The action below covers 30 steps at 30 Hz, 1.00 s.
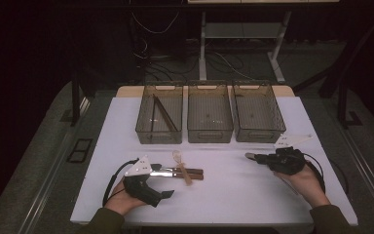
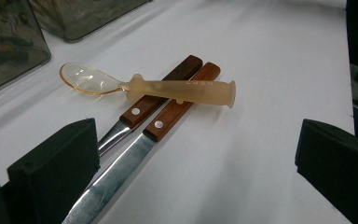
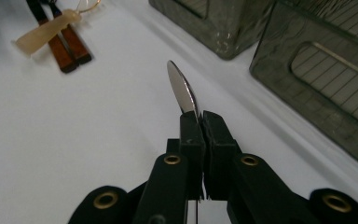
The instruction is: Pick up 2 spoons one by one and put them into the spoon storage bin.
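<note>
White table [image 1: 233, 195] lies open between left gripper [image 1: 168, 194], fingers apart, and right gripper [image 1: 254, 157] clamping a spoon [image 3: 182, 91].

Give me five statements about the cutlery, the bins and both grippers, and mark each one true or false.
1. The right gripper is shut on a metal spoon. True.
2. The translucent spoon lies across the two wooden-handled knives. True.
3. The left gripper is clamped on the translucent spoon. False: its jaws stand wide apart, short of the spoon, touching nothing.
4. All three bins are empty. False: the left bin holds long dark sticks that look like chopsticks; I see nothing in the middle bin or the right bin.
5. The two wooden-handled knives lie side by side on the white table. True.
</note>
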Available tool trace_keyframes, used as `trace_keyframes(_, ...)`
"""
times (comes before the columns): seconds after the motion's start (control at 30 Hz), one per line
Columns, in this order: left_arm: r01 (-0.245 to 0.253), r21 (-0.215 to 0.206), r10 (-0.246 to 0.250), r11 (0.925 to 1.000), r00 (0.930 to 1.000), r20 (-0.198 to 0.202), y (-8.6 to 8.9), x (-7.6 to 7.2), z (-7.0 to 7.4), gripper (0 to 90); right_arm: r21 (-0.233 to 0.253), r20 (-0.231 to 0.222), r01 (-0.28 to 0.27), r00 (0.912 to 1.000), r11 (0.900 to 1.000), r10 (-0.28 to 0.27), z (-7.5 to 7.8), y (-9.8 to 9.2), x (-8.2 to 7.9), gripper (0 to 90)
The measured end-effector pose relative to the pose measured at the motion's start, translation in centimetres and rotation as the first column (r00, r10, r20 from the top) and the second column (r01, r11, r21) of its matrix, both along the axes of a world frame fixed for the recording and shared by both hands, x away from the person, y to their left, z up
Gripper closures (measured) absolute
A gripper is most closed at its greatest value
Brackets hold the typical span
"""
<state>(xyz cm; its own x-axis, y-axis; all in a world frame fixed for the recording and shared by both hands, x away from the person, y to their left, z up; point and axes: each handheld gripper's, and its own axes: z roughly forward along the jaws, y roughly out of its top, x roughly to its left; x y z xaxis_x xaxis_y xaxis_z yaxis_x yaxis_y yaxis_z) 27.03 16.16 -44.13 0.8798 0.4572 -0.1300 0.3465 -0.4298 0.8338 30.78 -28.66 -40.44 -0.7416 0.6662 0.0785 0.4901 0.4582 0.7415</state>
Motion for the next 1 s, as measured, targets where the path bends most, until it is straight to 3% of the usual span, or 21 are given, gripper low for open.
trace_keyframes(0.73,-0.022,0.004,0.022,0.9997,0.9997,0.005,0.1,0.0,0.2,0.0,0.129,0.078,0.017,0.9965,0.991,-0.027,2.9,3.3,3.5,87.7)
trace_keyframes(1.0,-0.025,-0.001,0.025,0.9997,0.9997,0.007,0.1,-0.1,0.2,0.0,0.198,0.112,0.059,0.9903,0.978,-0.082,4.1,4.6,5.7,87.7)
